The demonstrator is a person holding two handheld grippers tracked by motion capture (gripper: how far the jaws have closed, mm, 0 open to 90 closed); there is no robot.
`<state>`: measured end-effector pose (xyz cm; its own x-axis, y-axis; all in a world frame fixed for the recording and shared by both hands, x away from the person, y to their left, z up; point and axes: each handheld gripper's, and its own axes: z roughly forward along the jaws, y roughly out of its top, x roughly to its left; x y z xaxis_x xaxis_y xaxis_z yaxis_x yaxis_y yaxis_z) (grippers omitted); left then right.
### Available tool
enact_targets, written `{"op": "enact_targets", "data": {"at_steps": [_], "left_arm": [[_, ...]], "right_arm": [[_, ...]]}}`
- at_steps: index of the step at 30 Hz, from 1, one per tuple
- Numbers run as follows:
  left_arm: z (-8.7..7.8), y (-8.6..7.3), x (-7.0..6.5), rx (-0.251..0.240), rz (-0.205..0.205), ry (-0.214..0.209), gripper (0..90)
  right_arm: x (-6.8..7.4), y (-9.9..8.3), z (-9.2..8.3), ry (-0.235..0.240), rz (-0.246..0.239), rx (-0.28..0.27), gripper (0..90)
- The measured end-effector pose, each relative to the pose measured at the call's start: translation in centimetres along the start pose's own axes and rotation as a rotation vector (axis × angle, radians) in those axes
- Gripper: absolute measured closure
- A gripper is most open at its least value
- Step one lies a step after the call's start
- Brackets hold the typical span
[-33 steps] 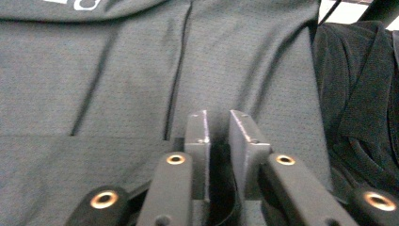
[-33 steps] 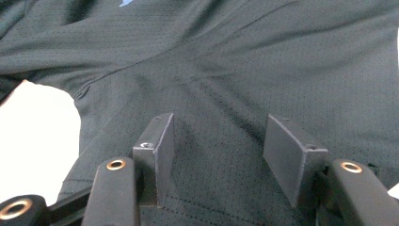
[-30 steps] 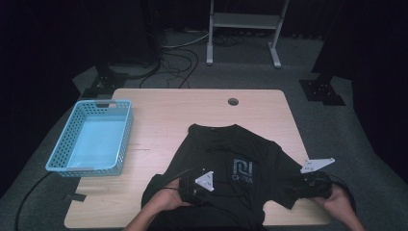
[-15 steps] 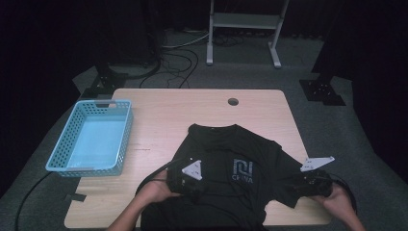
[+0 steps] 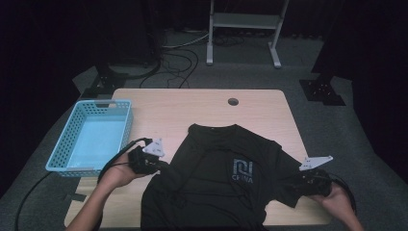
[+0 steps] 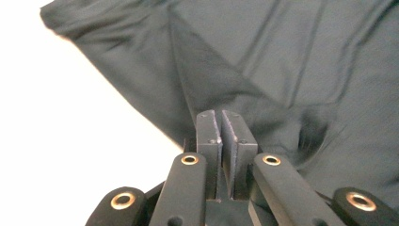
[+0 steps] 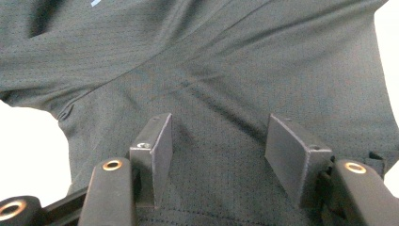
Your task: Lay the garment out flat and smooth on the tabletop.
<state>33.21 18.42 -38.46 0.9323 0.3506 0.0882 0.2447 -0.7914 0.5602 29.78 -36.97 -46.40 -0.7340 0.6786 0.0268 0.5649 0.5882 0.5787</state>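
Pinching the sleeve fabric of the black T-shirt (image 5: pixel 226 178), which lies at the table's (image 5: pixel 192 103) six o'clock, the left gripper (image 6: pixel 221 120) risks dragging the whole shirt askew; the right gripper (image 7: pixel 226 141) hovers spread over the other sleeve, anchoring nothing.

A pale wooden table (image 5: pixel 202 108) with a round cable hole (image 5: pixel 233 101) sits on grey carpet (image 5: pixel 332 130); black cables (image 5: pixel 175 60) trail behind; a white metal stand (image 5: pixel 243 21) rises beyond; the surroundings are dark.
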Motion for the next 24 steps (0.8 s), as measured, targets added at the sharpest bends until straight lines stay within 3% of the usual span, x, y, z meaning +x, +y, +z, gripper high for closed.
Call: {"op": "enact_targets", "data": {"at_steps": [10, 13, 18, 24], "left_arm": [[-5.3, -4.5, 3.6, 0.046, -0.118, 0.152, 86.4], [-6.1, -5.1, 4.1, 0.048, -0.133, 0.183, 86.3], [-5.4, -4.9, 3.9, 0.032, -0.144, 0.196, 72.2], [-2.7, -3.5, 2.6, -0.013, -0.121, 0.145, 53.6]], "right_arm": [[-0.3, 0.5, 0.2, -0.007, 0.002, 0.017, 41.7], [-0.3, 0.7, 0.3, -0.01, 0.002, 0.025, 41.0], [-0.2, 1.2, 0.5, -0.018, 0.018, 0.042, 35.9], [1.4, 2.1, 0.7, -0.024, 0.002, 0.025, 29.9]]}}
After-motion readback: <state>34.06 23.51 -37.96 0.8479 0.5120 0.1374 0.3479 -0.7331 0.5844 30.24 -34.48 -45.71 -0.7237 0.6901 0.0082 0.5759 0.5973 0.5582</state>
